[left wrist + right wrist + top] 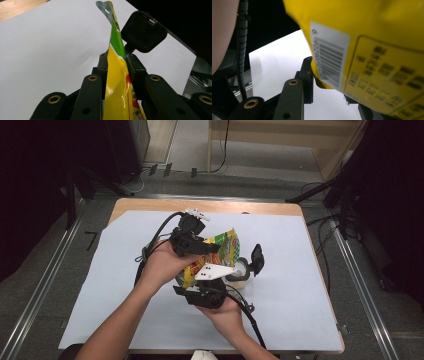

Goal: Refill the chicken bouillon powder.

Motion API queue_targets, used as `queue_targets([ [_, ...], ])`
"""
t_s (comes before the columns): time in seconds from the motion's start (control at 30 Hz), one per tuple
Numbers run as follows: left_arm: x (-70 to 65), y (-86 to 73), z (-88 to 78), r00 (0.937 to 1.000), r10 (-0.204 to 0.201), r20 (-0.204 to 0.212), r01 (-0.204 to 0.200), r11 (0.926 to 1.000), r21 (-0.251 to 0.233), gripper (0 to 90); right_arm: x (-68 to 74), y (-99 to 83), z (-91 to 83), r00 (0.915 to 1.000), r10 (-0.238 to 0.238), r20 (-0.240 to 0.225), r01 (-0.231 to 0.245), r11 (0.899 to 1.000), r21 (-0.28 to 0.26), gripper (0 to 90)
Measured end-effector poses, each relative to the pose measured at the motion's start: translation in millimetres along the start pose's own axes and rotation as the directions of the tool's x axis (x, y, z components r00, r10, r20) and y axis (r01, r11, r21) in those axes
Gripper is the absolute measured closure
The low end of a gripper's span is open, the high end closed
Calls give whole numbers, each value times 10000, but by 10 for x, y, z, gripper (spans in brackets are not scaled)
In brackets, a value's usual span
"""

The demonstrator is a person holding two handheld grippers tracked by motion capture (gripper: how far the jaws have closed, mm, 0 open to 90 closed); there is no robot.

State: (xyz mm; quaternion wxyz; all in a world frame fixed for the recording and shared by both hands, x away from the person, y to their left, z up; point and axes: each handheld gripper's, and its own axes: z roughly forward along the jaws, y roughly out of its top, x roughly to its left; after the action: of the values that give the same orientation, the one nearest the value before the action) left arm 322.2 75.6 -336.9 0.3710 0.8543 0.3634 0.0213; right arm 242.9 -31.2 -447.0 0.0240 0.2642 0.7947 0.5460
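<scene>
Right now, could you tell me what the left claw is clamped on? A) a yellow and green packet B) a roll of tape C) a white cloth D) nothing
A: in the left gripper view, the left claw pinches the packet edge-on.

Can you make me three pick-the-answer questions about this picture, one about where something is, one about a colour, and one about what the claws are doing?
1. Where is the snack bag?
A. flat on the table
B. held up between both claws
C. on the floor

2. What colour is most of the bag?
A. yellow
B. blue
C. pink

3. What is the left claw doing?
A. hanging open
B. pinching the bag
C. holding a cup

Answers: 1 B, the left claw and right claw both hold it above the white sheet. 2 A, yellow with some green. 3 B, its jaws squeeze the bag.
</scene>
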Motion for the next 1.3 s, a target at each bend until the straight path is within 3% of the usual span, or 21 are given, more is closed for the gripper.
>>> queue_targets([
  [0.27,-8,-1,22,10000,-12,-21,12,10000,-21,767,-16,-12,3,9998,194,-9,-194,9998,69,686],
  [0.47,56,4,41,9988,-460,162,460,9989,14,754,3,5,-17,9997,228,-129,-227,9997,24,686],
  [0.67,71,3,52,9985,-499,235,497,9987,105,750,-4,6,-21,9996,231,-143,-230,9997,77,686],
  [0.87,120,3,63,9952,-852,488,844,9963,180,746,6,12,-31,9997,187,-131,-185,9998,117,686],
  [1.3,136,-4,75,9943,-874,614,853,9957,349,718,6,15,-29,9998,168,-140,-165,9997,198,687],
])
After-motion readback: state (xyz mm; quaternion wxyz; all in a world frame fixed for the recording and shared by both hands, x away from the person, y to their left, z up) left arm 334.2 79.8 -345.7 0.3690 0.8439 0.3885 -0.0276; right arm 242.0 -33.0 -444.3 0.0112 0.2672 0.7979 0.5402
